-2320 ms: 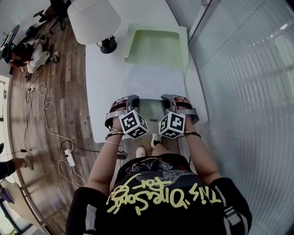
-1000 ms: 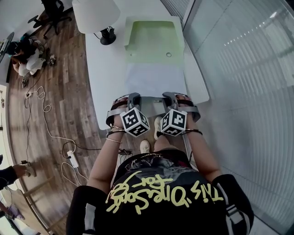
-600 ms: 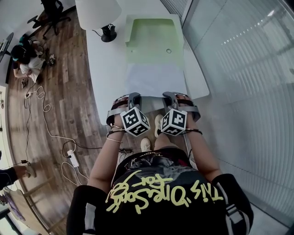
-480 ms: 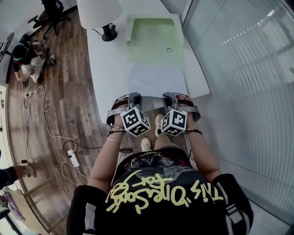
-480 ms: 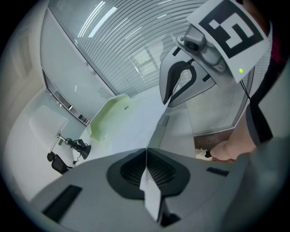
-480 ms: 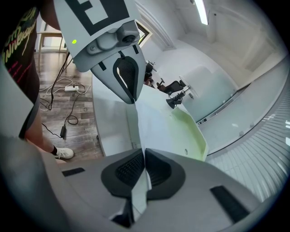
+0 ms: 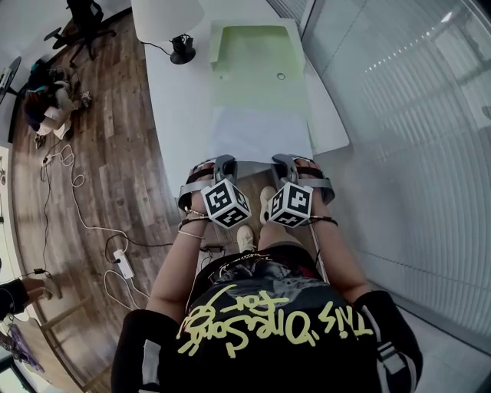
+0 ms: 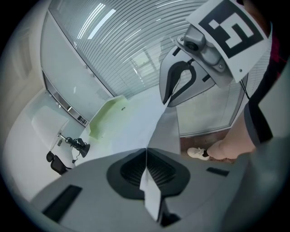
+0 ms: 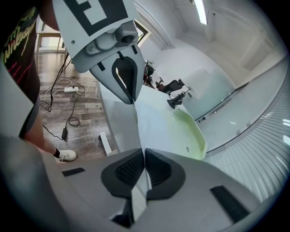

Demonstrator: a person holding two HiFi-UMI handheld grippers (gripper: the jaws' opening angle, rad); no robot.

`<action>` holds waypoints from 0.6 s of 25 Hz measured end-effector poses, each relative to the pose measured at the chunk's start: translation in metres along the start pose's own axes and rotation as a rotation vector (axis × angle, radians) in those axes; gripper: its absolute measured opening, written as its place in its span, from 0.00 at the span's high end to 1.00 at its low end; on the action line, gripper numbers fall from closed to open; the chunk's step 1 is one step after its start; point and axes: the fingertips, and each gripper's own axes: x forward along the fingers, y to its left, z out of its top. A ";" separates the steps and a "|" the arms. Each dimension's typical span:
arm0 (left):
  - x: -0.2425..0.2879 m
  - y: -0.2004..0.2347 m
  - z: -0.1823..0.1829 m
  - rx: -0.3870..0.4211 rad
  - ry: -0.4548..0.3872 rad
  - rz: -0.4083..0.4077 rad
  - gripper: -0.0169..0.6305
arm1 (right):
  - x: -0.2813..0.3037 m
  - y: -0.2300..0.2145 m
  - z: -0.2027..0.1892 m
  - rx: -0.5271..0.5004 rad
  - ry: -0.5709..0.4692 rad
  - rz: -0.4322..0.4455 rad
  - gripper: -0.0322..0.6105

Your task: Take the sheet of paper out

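Both grippers hold the sheet's near corners.
Left gripper and right gripper are clamped tight on the sheet of paper, which stretches from the green tray past the surface's near edge; the glass wall runs close on the right.

Desk by a glass wall, clutter on the floor
A lamp stands at the desk's far left corner. On the wood floor left of the desk lie cables and a power strip, with an office chair beyond.
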 end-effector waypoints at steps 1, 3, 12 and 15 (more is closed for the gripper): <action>-0.002 -0.002 -0.001 0.001 -0.002 -0.001 0.96 | -0.002 0.002 0.000 0.003 0.001 -0.001 0.94; -0.005 -0.006 -0.003 0.004 -0.005 -0.002 0.96 | -0.005 0.007 0.001 0.005 0.002 -0.004 0.94; -0.019 -0.020 -0.011 0.009 0.007 -0.004 0.96 | -0.017 0.024 0.005 -0.002 -0.017 0.006 0.94; -0.025 -0.021 -0.009 -0.006 0.007 0.003 0.96 | -0.022 0.025 0.006 -0.013 -0.031 0.012 0.94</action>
